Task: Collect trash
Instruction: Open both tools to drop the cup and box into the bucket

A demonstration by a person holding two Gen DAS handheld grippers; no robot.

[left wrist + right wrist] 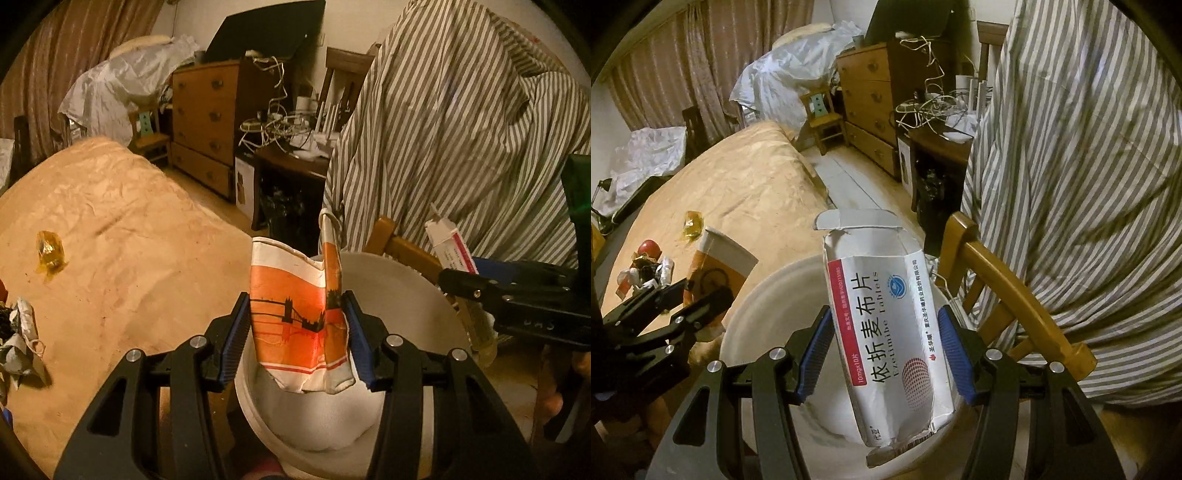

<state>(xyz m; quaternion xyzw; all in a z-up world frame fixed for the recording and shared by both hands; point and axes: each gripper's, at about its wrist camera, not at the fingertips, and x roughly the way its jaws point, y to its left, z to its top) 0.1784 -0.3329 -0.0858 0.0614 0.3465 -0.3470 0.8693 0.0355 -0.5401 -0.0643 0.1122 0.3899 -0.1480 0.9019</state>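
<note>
My left gripper (297, 338) is shut on a crushed orange-and-white paper cup (295, 317) with a bridge print, held over the white bin (406, 295). My right gripper (886, 354) is shut on a white medicine box (886, 332) with a torn open flap, held over the same bin (768, 314). The right gripper and its box (450, 247) show at the right of the left wrist view. The left gripper and cup (716, 273) show at the left of the right wrist view. A yellow wrapper (50, 253) and a pile of crumpled wrappers (18, 332) lie on the table.
The table has a tan cloth (129, 240). A wooden chair (1008, 291) draped with a striped shirt (1089, 166) stands right of the bin. A wooden dresser (205, 122) and a dark desk with cables (291, 162) stand behind. A red ball (650, 249) sits by the wrapper pile.
</note>
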